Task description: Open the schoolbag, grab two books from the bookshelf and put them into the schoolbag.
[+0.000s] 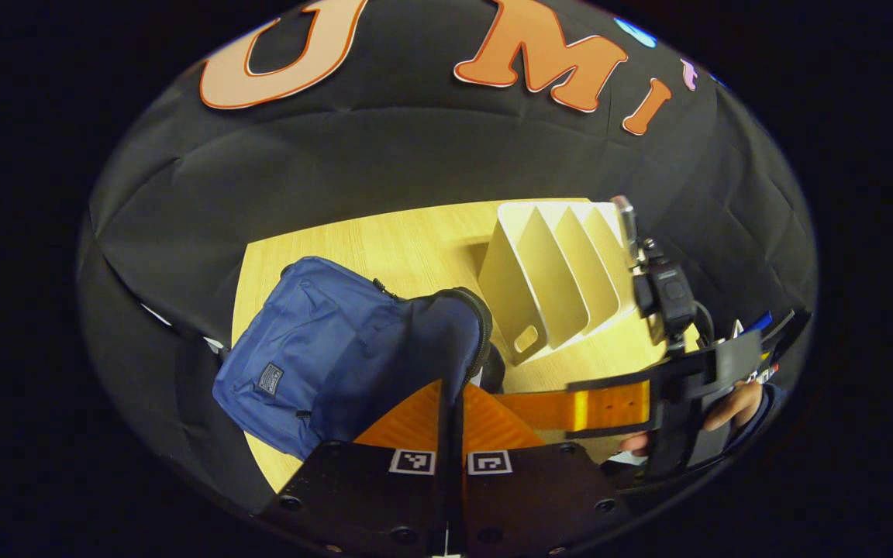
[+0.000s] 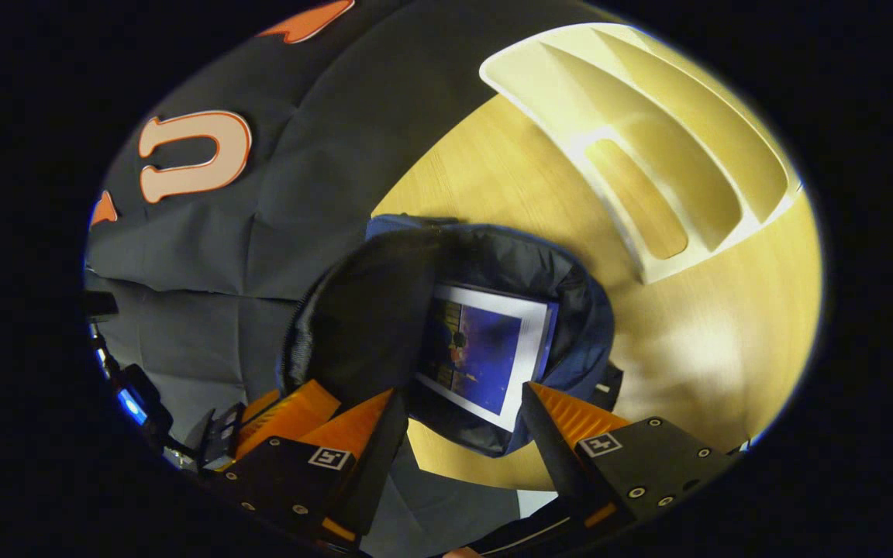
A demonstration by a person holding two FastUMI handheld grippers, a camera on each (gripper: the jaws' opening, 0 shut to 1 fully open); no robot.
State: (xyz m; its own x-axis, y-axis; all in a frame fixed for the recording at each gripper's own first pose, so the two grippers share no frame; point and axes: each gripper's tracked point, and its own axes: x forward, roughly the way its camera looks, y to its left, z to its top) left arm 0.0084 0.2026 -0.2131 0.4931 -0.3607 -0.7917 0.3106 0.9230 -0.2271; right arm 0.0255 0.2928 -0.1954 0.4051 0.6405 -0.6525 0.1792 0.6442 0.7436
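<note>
- The left gripper (image 1: 450,403) sat at six o'clock in the left gripper view, its two fingers pressed together with barely a slit between them, and nothing was caught in that slit.
- Just ahead of its tips, toward eleven o'clock, the blue schoolbag (image 1: 338,356) lay on the wooden table (image 1: 400,240), its unzipped rim curling up at the near end.
- At one o'clock from the bag stood the cream bookshelf (image 1: 555,271), its slanted dividers fanned out and its slots bare of books.
- Out at three o'clock, the right gripper (image 1: 570,407) reached in sideways, a hand (image 1: 733,407) wrapped round its handle.
- In the right gripper view, that right gripper (image 2: 462,403) was spread wide, fingers well apart at six o'clock and holding nothing.
- Between those fingers and a little beyond them, the schoolbag (image 2: 586,310) gaped open, dark lining showing.
- Inside the bag lay a book (image 2: 485,349) with a blue cover and white border, flat against the lining.
- At one o'clock the bookshelf (image 2: 648,132) stood on the table (image 2: 725,325), apart from the bag.
- Down at seven o'clock, the left gripper (image 2: 284,411) sat beside the bag's lifted flap.
</note>
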